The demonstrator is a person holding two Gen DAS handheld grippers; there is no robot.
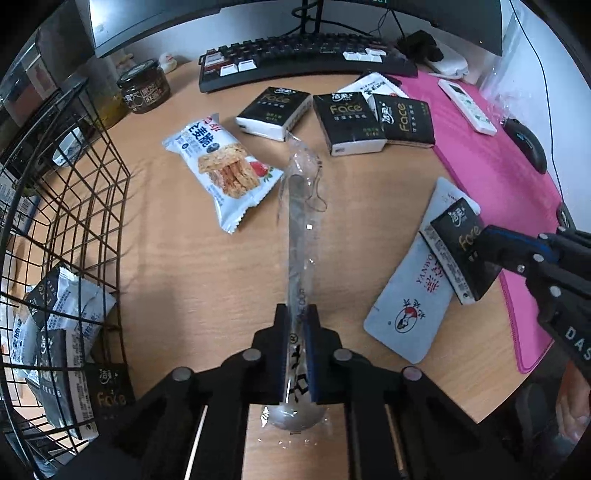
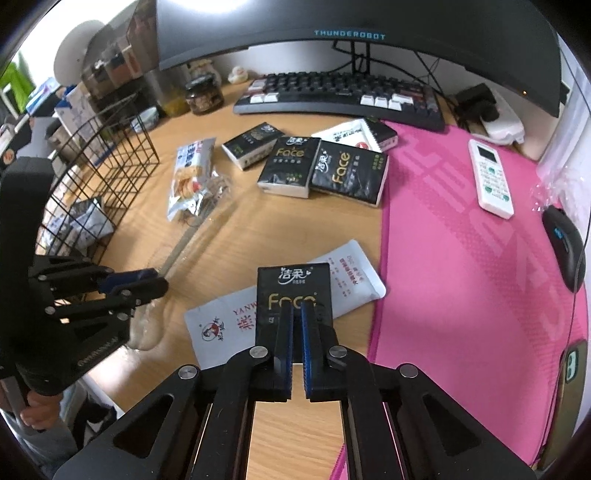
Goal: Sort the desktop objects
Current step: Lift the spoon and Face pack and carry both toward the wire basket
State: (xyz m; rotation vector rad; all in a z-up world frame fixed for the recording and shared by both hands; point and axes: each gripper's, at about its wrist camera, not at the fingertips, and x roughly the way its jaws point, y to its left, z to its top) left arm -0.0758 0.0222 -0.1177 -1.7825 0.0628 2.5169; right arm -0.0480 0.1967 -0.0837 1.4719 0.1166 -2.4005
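Note:
My left gripper is shut on a spoon in a clear plastic wrapper, held above the wooden desk. It also shows in the right wrist view. My right gripper is shut on a black "Face" tissue pack, held above a white sachet. The pack also shows in the left wrist view. A snack packet and several black tissue packs lie on the desk. A black wire basket at the left holds tissue packs and snack packets.
A keyboard and monitor stand at the back. A jar sits at the back left. A pink mat on the right carries a white remote, a mouse and a phone.

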